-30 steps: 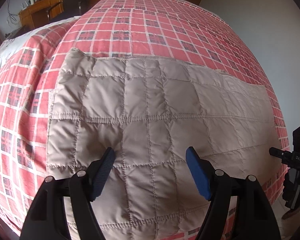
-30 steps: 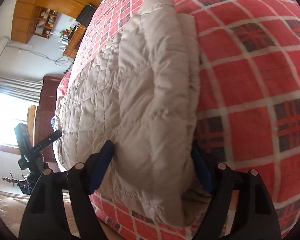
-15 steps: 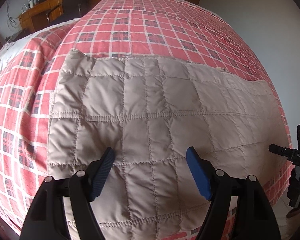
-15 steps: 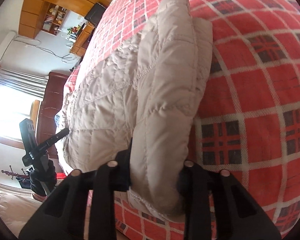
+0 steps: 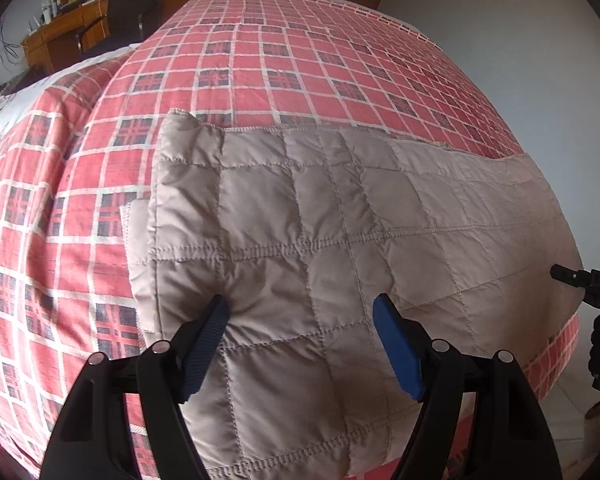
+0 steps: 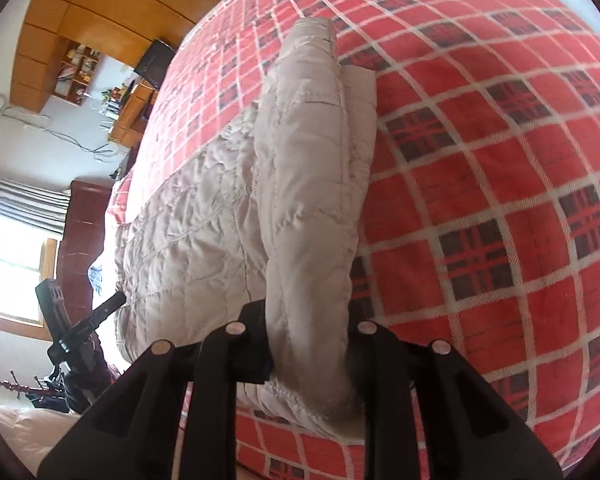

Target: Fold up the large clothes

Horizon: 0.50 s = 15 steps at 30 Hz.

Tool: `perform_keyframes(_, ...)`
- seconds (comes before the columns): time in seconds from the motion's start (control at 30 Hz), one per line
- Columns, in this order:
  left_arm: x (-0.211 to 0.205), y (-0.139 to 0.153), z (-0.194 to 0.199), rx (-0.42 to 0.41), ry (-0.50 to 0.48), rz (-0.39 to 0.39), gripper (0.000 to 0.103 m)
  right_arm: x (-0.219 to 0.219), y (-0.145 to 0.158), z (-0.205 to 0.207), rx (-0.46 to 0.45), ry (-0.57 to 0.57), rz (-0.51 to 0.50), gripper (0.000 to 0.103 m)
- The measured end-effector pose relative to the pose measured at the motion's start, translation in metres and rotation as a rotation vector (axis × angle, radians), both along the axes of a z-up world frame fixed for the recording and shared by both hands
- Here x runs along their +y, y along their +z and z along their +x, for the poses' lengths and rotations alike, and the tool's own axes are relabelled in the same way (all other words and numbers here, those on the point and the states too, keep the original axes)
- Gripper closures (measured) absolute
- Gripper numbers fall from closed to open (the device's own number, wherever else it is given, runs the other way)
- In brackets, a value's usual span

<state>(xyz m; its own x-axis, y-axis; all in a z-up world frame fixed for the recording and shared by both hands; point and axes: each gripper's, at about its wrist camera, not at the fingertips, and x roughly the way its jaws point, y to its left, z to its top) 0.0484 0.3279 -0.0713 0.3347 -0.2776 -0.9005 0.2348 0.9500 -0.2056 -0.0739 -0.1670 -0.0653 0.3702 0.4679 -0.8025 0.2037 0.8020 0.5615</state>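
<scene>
- Quilted beige garment (image 5: 340,232): I see it spread flat across the near part of the bed (image 5: 284,64), on the red plaid cover.
- Left tongs (image 5: 300,320): my jaws stand wide apart above the garment's near portion, gripping nothing.
- Right tongs (image 6: 308,344): my jaws are clamped on the garment's bunched near-right edge, lifted into a ridge.

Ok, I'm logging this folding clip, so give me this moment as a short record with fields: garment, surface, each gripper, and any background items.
garment: beige quilted jacket, lying flat
surface: bed with red plaid cover
left gripper: jaws open, over the jacket's near part
right gripper: jaws shut on a bunched edge of the jacket
fold state: edge gathered, not yet folded over
background: desk, shelf, window
</scene>
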Motion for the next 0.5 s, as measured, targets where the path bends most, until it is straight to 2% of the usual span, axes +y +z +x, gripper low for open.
perform_keyframes(0.1,-0.002,-0.003,-0.001,-0.001,-0.008,0.002,0.025,0.005,-0.013,0.004,0.041,0.005,-0.045,0.083)
perform_keyframes(0.33,0.000,-0.005,0.000,0.003,-0.010,-0.014,0.025,0.007,-0.033,0.005,0.075,-0.021,-0.029,0.079)
perform_keyframes(0.5,0.001,-0.006,0.000,0.003,-0.010,-0.022,0.024,0.011,-0.032,0.009,0.085,-0.030,-0.035,0.079)
